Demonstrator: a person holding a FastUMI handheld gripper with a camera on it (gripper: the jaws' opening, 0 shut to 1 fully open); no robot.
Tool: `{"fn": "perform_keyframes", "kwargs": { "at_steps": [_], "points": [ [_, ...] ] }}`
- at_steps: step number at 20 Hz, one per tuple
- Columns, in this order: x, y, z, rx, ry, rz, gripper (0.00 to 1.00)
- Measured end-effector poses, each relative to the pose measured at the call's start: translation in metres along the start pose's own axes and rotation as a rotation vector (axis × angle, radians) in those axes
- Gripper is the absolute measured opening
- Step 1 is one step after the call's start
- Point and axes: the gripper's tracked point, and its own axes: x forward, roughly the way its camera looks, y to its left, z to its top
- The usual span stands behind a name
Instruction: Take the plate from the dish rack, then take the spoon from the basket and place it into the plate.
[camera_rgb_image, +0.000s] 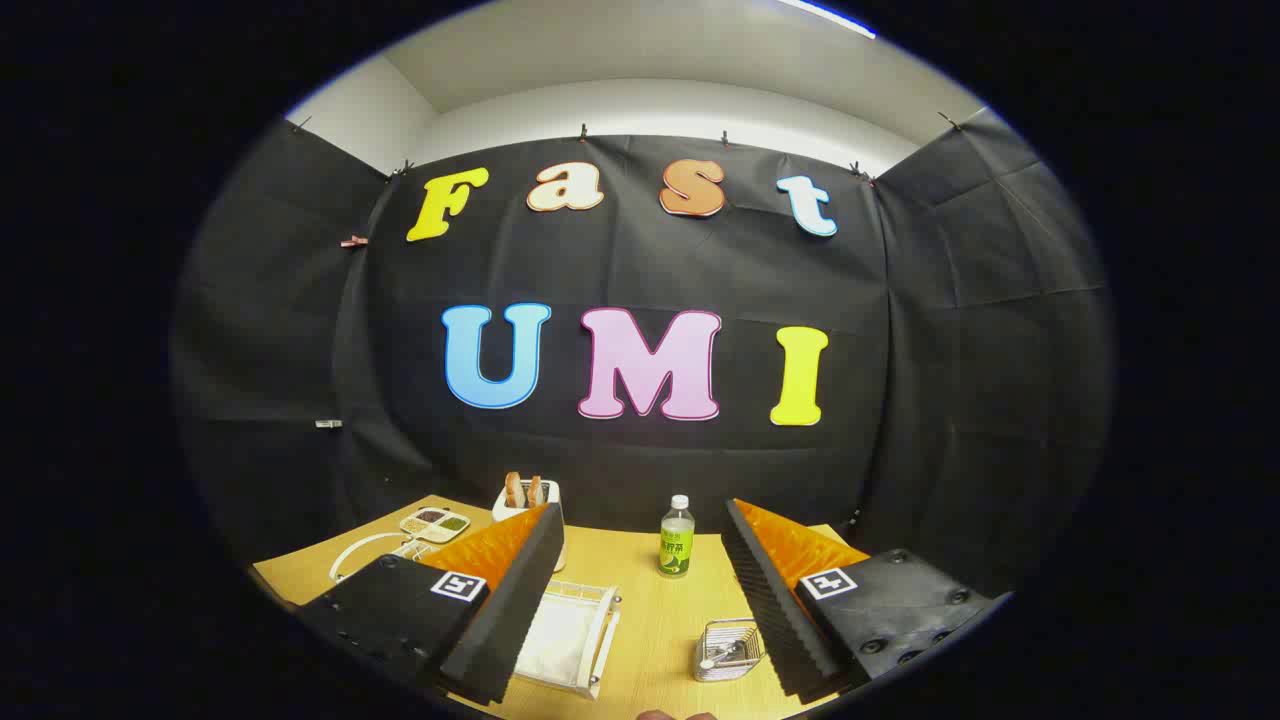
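Two fingers of the claw (640, 590) stand wide apart, released and holding nothing, raised above a wooden bench (650, 620).

Between the fingers, just ahead of the left one, a white wire dish rack (575, 630) sits on the bench with a pale plate (555, 635) lying in it. Just ahead of the right finger, near the bench's front edge, is a small wire basket (728, 650) with a spoon (722, 657) resting inside.

Beyond both, nearer the bench's far edge, a green drink bottle (676, 537) stands upright. A white toaster (528, 500) with bread in it is partly hidden by the left finger. Toward the far left corner lies a divided snack tray (436, 523).

Likely risks: the plate seems to fit closely within the rack wires, so a finger could catch a wire and drag the whole rack. The basket looks light, and lifting the spoon could tip it.
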Motion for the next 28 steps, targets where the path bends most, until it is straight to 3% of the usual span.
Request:
{"fn": "perform_keyframes", "kwargs": {
  "at_steps": [20,28],
  "points": [
    [0.006,0.013,-0.033,0.028,0.092,-0.012,0.98],
    [0.028,0.014,-0.039,0.007,0.16,-0.071,0.98]
  ]
}}
